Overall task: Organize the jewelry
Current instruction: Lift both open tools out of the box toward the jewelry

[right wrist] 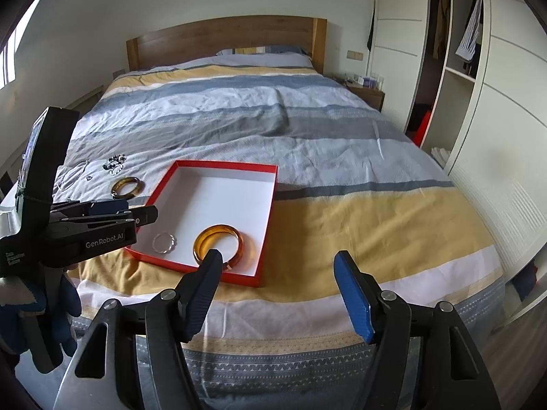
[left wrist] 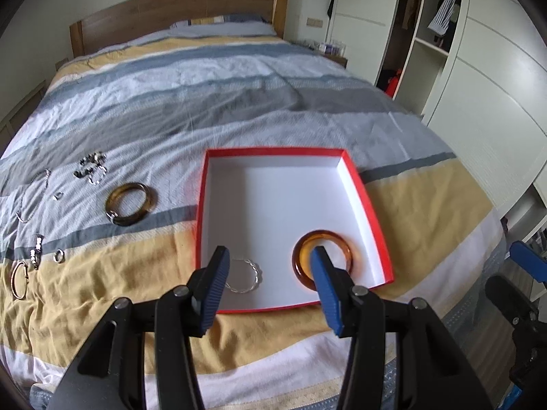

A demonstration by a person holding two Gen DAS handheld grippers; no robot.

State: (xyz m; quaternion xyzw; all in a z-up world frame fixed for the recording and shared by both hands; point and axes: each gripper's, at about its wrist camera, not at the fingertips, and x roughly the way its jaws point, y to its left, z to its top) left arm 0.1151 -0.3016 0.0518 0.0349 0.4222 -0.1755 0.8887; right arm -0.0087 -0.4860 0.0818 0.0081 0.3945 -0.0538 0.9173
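striped duvet point(right wrist: 307, 130), wooden headboard point(right wrist: 222, 41), open wardrobe point(right wrist: 454, 68)

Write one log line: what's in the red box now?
red box: amber bangle, silver bracelet | left gripper: open, empty | right gripper: open, empty

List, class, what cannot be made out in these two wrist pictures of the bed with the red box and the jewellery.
- Amber ring-shaped bangle in the red-rimmed white box: its near edge is hidden by a blue finger in both views.
- Twisted silver hoop: its left part is hidden by a dark finger, left wrist view.
- Small silver and dark pieces on the striped bedspread: too small to identify.
- Right gripper: cut off at the left wrist view's edge.
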